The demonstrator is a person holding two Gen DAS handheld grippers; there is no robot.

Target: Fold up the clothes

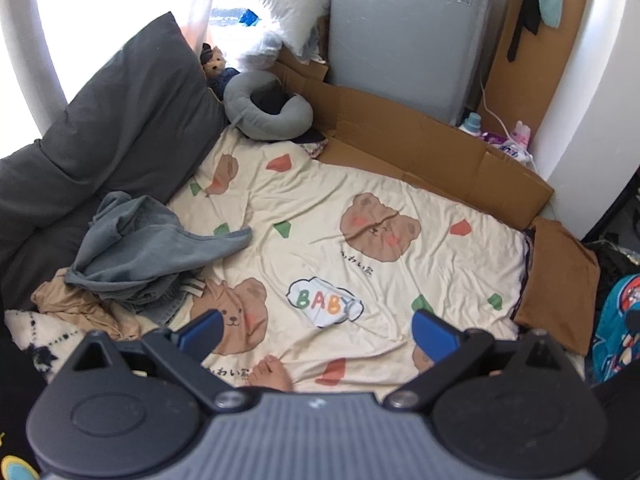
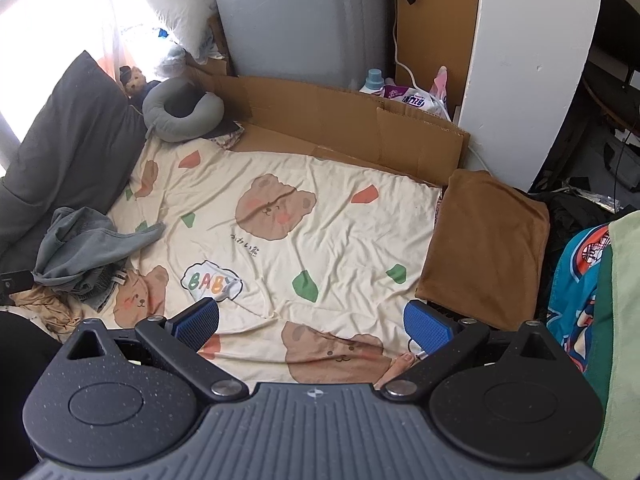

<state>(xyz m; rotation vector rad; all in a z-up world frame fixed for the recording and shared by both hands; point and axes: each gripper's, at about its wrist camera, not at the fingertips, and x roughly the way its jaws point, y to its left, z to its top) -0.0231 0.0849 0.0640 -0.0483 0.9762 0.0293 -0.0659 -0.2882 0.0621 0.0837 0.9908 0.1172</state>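
Grippers hang spread and empty, left gripper [image 1: 316,330] and right gripper [image 2: 312,322], while we leave the sheet [image 1: 360,248] bare for folding the heaped clothes [image 1: 136,248].

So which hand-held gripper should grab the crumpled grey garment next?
Probably left. The crumpled grey garment lies on the bed's left side, nearer the left hand-held gripper; the right hand-held gripper sits farther right. Both are open and empty.

Cream bedsheet [image 2: 340,240] printed with brown bears, green and orange patches, multicoloured "BABY" cloud; grey-blue garment [image 1: 152,240] over beige cloth [image 1: 76,304]; folded brown cloth [image 2: 488,248]; dark grey pillow [image 1: 128,120]; grey neck pillow [image 2: 180,112]; tan cardboard [image 1: 420,148]; blue gripper pads [image 2: 428,326]
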